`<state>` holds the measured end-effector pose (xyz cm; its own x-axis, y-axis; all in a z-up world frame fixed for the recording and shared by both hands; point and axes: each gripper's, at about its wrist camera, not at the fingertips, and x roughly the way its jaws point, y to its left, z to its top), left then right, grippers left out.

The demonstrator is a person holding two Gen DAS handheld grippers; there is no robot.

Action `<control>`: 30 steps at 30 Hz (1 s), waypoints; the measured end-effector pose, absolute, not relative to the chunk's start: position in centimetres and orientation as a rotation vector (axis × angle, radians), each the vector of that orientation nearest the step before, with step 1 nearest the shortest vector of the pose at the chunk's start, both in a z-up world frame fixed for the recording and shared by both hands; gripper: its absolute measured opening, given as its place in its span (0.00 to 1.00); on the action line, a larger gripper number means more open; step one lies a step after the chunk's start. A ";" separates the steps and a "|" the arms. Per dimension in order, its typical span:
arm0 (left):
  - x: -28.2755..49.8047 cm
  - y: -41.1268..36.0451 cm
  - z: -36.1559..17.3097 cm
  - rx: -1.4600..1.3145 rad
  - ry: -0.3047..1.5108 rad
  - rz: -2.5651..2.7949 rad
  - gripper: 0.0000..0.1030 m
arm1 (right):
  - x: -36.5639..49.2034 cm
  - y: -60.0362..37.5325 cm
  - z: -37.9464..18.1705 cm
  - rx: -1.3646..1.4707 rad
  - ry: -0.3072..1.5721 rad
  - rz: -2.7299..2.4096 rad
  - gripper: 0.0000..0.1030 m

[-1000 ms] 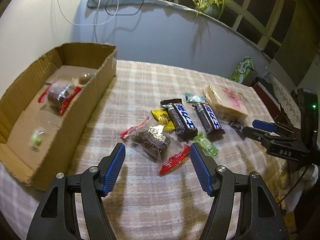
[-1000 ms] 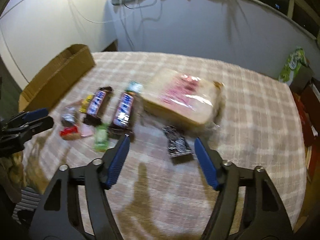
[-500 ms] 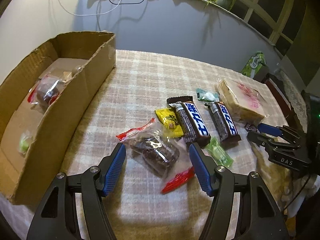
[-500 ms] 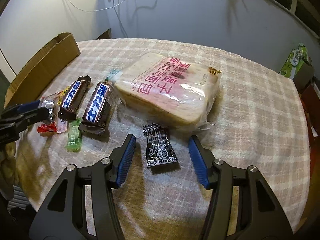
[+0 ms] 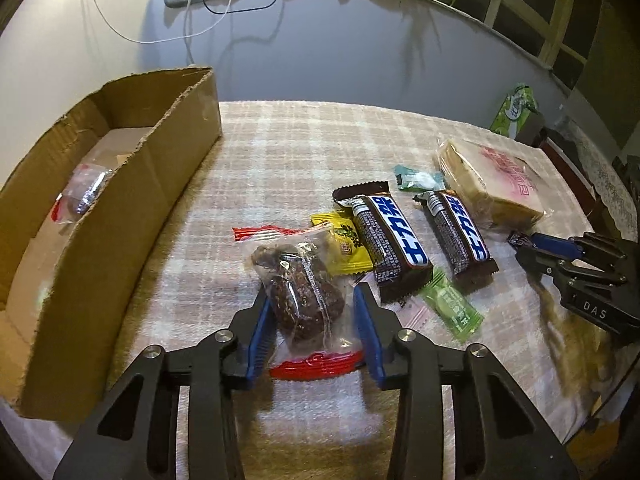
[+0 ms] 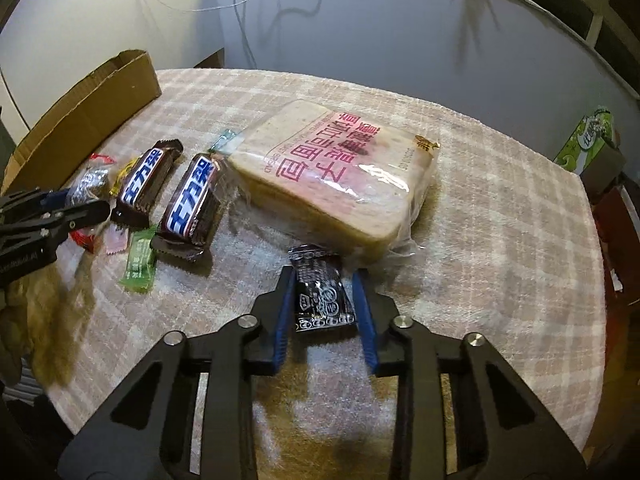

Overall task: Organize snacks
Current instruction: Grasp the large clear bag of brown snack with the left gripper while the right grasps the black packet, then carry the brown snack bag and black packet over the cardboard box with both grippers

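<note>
Two claws are each set around a snack on the plaid-covered worktop point(image 5: 304, 148). The left claw point(image 5: 314, 320) has narrowed onto the clear packet of dark cake point(image 5: 304, 296), its blue pads point(image 5: 262, 332) against the film on both sides; whether it grips firmly yet, I cannot tell. The right claw point(image 6: 324, 304) brackets the small black sachet point(image 6: 322, 300), which lies just in front of the wrapped bread slab point(image 6: 336, 176), with the left pad touching and a thin gap on the right.

The cardboard box point(image 5: 132, 216) stands to the left, already holding one similar cake packet point(image 5: 82, 192). Two chocolate bars point(image 5: 386, 240), a yellow sweet point(image 5: 344, 244), a green candy point(image 5: 452, 304) and a teal one point(image 5: 416, 178) lie between the claws.

To do this well, I would close on the cake's body rather than its loose film, gently, since it looks soft and would crush. The sachet is flat and slippery; press down slightly while closing so it buckles into the pads, then lift straight, clear of the bread wrapper
</note>
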<state>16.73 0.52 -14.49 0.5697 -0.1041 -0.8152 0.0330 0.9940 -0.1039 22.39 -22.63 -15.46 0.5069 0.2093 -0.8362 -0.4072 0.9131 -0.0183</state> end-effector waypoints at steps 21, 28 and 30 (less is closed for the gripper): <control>13.7 2.3 -11.4 -0.151 0.877 -0.098 0.32 | 20.2 -23.2 -12.5 -0.151 0.920 0.387 0.25; 12.4 3.7 -9.4 -0.176 0.821 -0.085 0.32 | 19.7 -21.8 -10.1 -0.141 0.873 0.422 0.24; 12.1 4.4 -8.7 -0.173 0.802 -0.073 0.32 | 19.6 -20.8 -9.3 -0.142 0.855 0.442 0.25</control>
<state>12.10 4.40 -8.69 0.6938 -0.1302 -0.7083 -0.0010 0.9833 -0.1818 19.59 -20.82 -9.29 0.5722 0.3196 -0.7553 -0.4321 0.9002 0.0536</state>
